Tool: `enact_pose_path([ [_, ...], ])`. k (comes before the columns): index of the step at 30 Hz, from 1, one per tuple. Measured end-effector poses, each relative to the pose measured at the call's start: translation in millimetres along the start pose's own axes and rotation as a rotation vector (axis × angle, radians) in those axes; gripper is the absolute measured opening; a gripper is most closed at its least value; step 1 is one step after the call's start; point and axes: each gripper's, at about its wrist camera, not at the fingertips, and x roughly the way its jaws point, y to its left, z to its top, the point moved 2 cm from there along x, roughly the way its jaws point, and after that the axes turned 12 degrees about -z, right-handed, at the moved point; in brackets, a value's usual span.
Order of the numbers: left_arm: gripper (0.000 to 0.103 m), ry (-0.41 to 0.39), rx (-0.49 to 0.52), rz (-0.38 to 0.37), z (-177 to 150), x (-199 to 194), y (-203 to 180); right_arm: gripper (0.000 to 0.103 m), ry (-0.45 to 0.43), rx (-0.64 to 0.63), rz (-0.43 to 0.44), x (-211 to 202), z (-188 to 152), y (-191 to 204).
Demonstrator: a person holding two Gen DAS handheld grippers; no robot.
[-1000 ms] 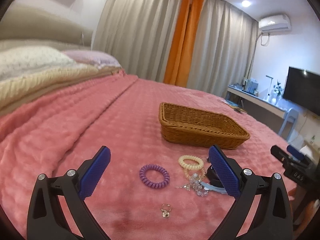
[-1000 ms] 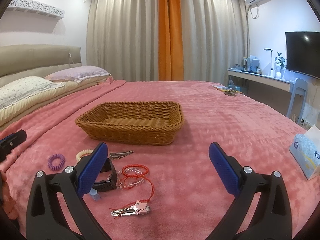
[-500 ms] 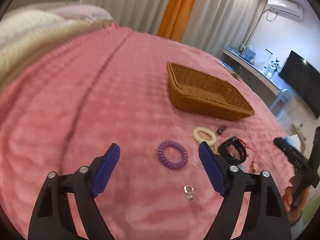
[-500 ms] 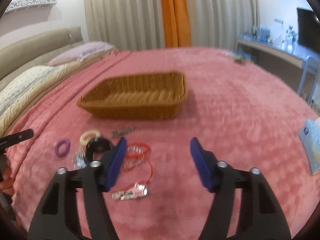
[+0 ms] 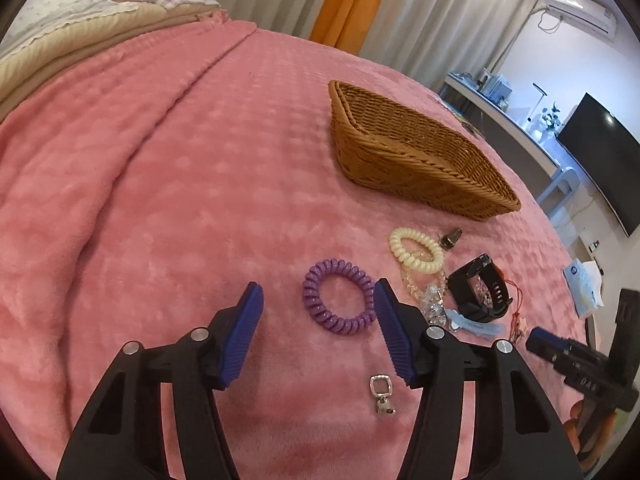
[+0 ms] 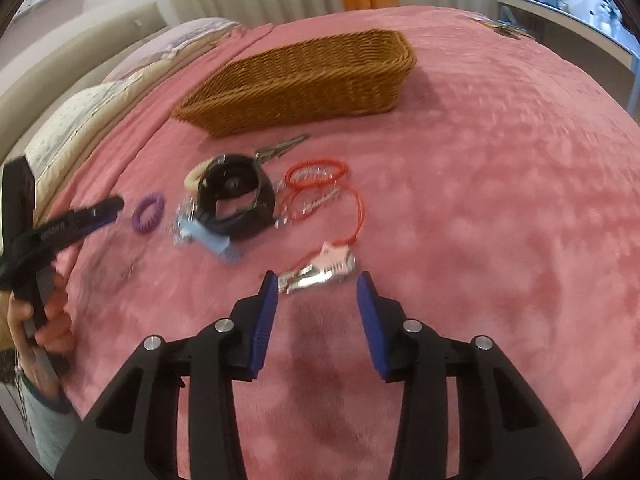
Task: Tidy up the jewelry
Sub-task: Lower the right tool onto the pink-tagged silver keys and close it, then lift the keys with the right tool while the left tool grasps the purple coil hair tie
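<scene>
In the left wrist view we have tipped our left gripper (image 5: 318, 308) down from the room toward the pink blanket (image 5: 160, 200), so curtains and wall have slid up and the jewelry now fills the lower frame. Its jaws, wide a second ago, are closing yet still stand apart with nothing pressed between them; the purple coil (image 5: 338, 296) lies just ahead of the tips, nearer the right finger, and the small charm (image 5: 382, 394) sits below that finger. Beyond come the cream coil (image 5: 416, 250), the black watch (image 5: 478, 290) and, farther back, the basket (image 5: 420, 160), which looks empty from here. Our right gripper (image 5: 560, 354) shows at the right edge. In the right wrist view, blurred by motion, we have likewise dipped the right gripper (image 6: 318, 286); its jaws are closing too but are still apart, and the silver clip (image 6: 320, 270) lies just past the tips, roughly centred between them, not yet clamped. The red cords (image 6: 320, 184), watch (image 6: 236, 196) and purple coil (image 6: 149, 213) lie beyond, the basket (image 6: 304, 84) behind them. We judge that both hands have committed to a first pick, coil on the left and clip on the right, with every piece still on the blanket and nothing sorted.
</scene>
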Motion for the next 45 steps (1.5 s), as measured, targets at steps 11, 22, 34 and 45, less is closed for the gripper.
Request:
enact_pose_path([
  [11, 0.055, 0.008, 0.031, 0.015, -6, 10, 1, 0.02, 0.008, 0.003, -0.079, 15, 9, -4],
  [22, 0.055, 0.006, 0.03, -0.005, -7, 14, 3, 0.013, -0.016, 0.004, -0.132, 6, 10, -39],
  [34, 0.055, 0.011, 0.025, -0.013, -10, 16, 4, 0.025, 0.027, 0.056, -0.028, -4, 7, -57],
  [45, 0.055, 0.01, 0.024, -0.022, -11, 16, 6, 0.033, 0.058, 0.173, -0.036, 30, 25, -47],
])
